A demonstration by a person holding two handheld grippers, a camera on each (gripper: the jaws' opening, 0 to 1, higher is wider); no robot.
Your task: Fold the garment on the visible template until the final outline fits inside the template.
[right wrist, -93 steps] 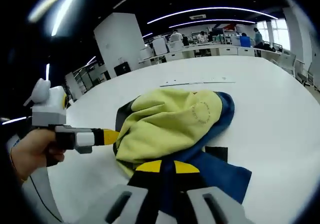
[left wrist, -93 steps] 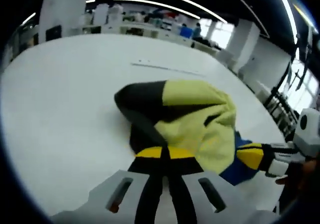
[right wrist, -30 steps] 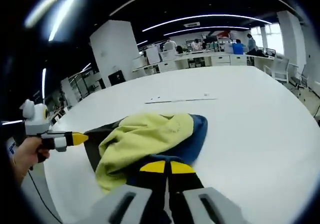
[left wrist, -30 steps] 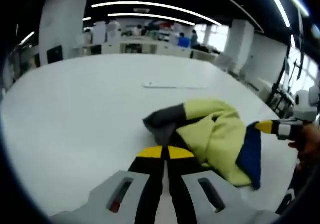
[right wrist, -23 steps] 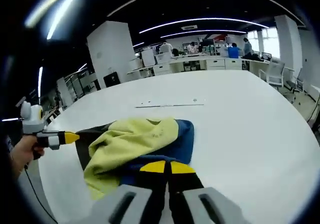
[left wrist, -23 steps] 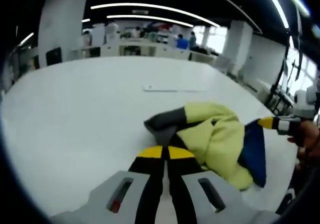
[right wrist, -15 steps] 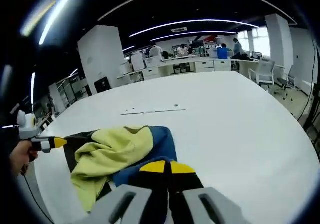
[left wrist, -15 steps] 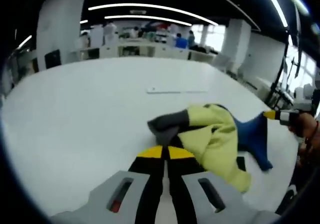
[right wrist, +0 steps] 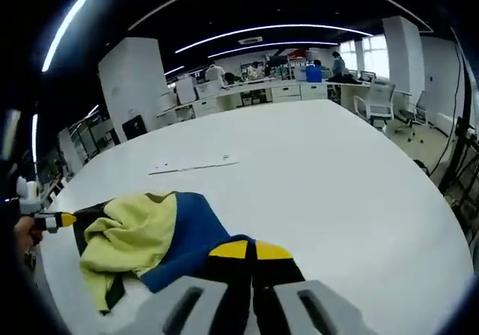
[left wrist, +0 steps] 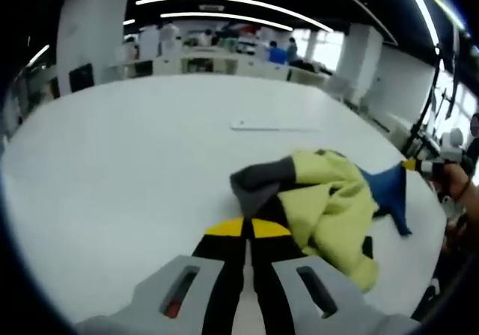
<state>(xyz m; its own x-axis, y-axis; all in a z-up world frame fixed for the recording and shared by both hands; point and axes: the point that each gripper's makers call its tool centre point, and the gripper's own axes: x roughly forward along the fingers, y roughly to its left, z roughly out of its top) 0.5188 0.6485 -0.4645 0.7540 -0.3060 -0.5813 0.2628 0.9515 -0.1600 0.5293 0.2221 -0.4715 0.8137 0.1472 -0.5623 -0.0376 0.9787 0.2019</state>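
Observation:
The garment (left wrist: 329, 200) lies bunched on the white table, yellow with a grey sleeve part (left wrist: 258, 182) and a blue part (left wrist: 385, 189). My left gripper (left wrist: 243, 228) is shut on its dark near edge. From the right, my right gripper (left wrist: 410, 165) holds the blue corner lifted and pulled taut. In the right gripper view the garment (right wrist: 135, 238) spreads to the left, yellow beside blue. My right gripper (right wrist: 243, 249) is shut on the blue cloth there. The left gripper (right wrist: 63, 219) grips the dark far end, a hand behind it.
A thin pale strip (left wrist: 273, 126) lies on the table (left wrist: 112, 163) beyond the garment, and shows again as the strip (right wrist: 193, 165) in the right gripper view. The table edge (right wrist: 449, 223) curves at right, with office chairs (right wrist: 378, 99) and desks behind. A hand (left wrist: 456, 182) holds the right gripper.
The two grippers have drawn apart, stretching the garment out. The blue part has been pulled away from the yellow heap and now shows more widely.

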